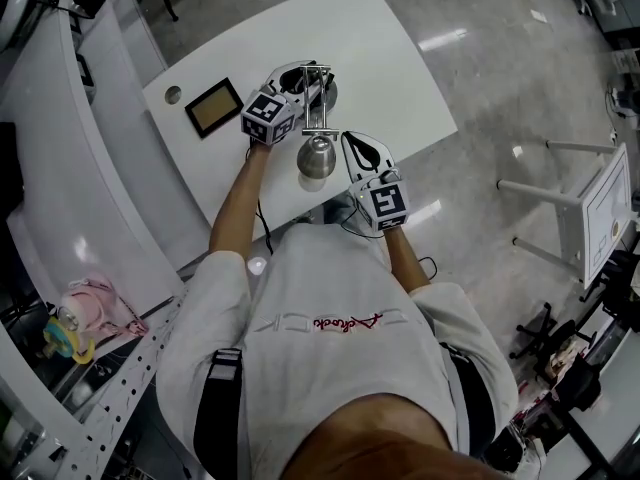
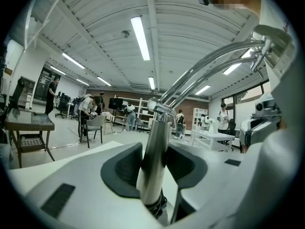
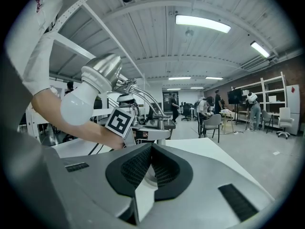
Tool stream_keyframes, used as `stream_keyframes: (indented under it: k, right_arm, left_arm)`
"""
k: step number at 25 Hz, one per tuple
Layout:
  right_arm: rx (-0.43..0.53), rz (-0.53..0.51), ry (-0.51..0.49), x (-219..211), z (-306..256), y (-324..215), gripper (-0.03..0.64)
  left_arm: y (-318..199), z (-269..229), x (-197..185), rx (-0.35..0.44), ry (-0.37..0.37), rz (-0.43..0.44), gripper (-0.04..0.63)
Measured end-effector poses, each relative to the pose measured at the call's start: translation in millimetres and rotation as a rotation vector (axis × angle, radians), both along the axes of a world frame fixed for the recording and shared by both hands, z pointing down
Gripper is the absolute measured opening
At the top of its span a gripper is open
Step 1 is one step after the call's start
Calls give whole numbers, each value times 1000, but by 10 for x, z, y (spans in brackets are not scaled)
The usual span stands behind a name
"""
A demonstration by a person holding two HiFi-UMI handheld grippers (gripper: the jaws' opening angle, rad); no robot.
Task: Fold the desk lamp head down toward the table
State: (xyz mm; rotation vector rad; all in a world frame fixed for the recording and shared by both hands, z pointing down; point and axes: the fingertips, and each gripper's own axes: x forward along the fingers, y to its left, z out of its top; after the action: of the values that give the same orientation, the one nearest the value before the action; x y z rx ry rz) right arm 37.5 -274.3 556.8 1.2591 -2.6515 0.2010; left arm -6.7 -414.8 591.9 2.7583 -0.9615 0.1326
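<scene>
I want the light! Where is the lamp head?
In the head view, the lamp head hangs above the white table, between the left tool and right tool.

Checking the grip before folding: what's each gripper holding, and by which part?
The left gripper holds the desk lamp by its upright chrome post. The right gripper is shut, empty.

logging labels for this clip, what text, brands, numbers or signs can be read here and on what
Shirt: red script logo, upside down, too stylised to read surely.
Left marker cube, right marker cube: black-and-white square codes, no words.
Framed panel on the table: nothing legible.
Whiteboard at right: too small.
</scene>
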Motion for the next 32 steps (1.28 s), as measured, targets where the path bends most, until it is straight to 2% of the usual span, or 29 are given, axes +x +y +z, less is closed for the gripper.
stream_keyframes:
  k: [6,10,13,19,25,27,29,31,32]
  right_arm:
    - [35,-37,6,-82,-100,-23,25]
    - [143,-108,97,-174,-293,-8,25]
    - [258,-144,176,-214,-498,-18,24]
    - [536,-295,505,-323,-655,-22,25]
    - [802,-388,759,-433,-718,-15,25]
    - [855,-389,773,-455,-772,-18,25]
    - [852,-399,742,-473,-810,-18,27]
    - [831,-415,719,-486,-808,-15,127]
    - [827,-423,713,-498,-803,-8,135]
  left_arm:
    - [7,22,1,-2,-7,13,166]
    - [23,10,-3,-4,-39,22,167]
    - [18,4,-2,-3,-50,25,166]
    - [16,11,-7,-11,-47,19,166]
    - [13,9,-1,-11,-49,21,166]
    - [11,10,-4,-12,-48,19,167]
    - [7,12,-6,-11,-47,17,167]
    - [9,17,-3,-11,-45,17,167]
    - [11,19,-3,-11,-44,16,167]
